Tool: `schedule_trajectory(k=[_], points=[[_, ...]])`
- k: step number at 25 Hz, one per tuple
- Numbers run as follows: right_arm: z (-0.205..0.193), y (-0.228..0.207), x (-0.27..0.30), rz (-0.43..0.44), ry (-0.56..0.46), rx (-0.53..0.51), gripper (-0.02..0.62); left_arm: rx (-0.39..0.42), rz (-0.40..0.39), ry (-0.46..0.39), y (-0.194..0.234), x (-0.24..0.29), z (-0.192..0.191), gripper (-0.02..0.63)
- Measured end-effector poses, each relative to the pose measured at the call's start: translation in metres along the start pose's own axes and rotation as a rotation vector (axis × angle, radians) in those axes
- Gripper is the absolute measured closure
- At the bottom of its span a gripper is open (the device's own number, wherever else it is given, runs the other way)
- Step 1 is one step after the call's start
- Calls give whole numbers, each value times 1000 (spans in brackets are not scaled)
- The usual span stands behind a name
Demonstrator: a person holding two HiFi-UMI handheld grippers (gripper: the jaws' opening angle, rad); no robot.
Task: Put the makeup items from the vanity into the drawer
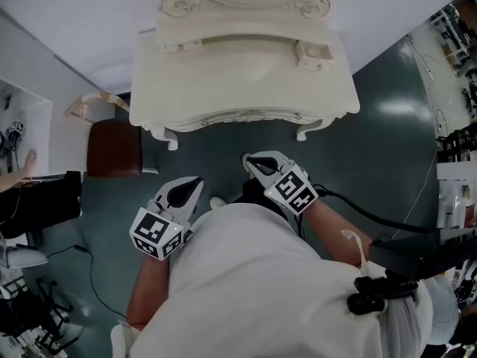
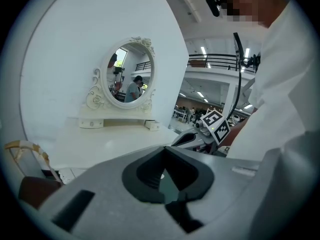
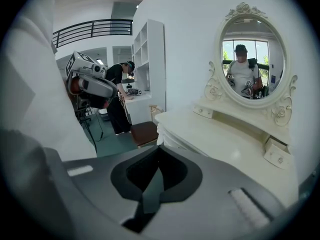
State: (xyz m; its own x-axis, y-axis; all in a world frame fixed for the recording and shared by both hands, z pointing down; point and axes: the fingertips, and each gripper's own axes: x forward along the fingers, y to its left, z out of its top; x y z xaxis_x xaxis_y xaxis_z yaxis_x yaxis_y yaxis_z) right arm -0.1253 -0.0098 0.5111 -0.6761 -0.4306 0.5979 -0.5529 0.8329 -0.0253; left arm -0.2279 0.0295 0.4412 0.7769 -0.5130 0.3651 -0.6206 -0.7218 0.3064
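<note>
The white vanity (image 1: 246, 88) stands ahead of me, its top bare as far as I can see; no makeup items show in any view. An oval mirror (image 3: 252, 59) rises at its back, with a small drawer box (image 1: 313, 53) at the right end of the shelf and another (image 1: 182, 45) at the left. My left gripper (image 1: 198, 180) and right gripper (image 1: 247, 157) hang close to my body over the green floor, short of the vanity's front edge. Both are shut with nothing between the jaws, as the left gripper (image 2: 165, 151) and right gripper (image 3: 159, 150) show in their own views.
A brown-seated chair (image 1: 113, 148) stands left of the vanity. A person in black (image 3: 117, 96) bends at a desk beyond the chair, beside a white shelf unit (image 3: 149, 59). Cables trail on the floor (image 1: 89, 263) at my left, and racks stand at the far right (image 1: 455, 200).
</note>
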Motion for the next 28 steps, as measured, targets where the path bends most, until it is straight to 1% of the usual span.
schedule_trajectory(k=[5,14,16,20,24,28], points=[[3,21,0,18,-2,-16,595,-7,9,-7,-5,-14,-9,604],[10,41,6,39,-3,-53,595,-23,27,-17,-7,-32,-22,604],[10,44,6,39,-3,-57,595,-26,24,-17,-7,-34,-25,604],[12,49,8,60,-13,-88,595,-34,44,-16,-11,-36,-31,604],[10,55,5,59,-10,-86,595,-27,32,-10,-14,-36,-33,604],[10,51,1,58,-17,-85,595,-27,28,-3,-16,-32,-31,604]])
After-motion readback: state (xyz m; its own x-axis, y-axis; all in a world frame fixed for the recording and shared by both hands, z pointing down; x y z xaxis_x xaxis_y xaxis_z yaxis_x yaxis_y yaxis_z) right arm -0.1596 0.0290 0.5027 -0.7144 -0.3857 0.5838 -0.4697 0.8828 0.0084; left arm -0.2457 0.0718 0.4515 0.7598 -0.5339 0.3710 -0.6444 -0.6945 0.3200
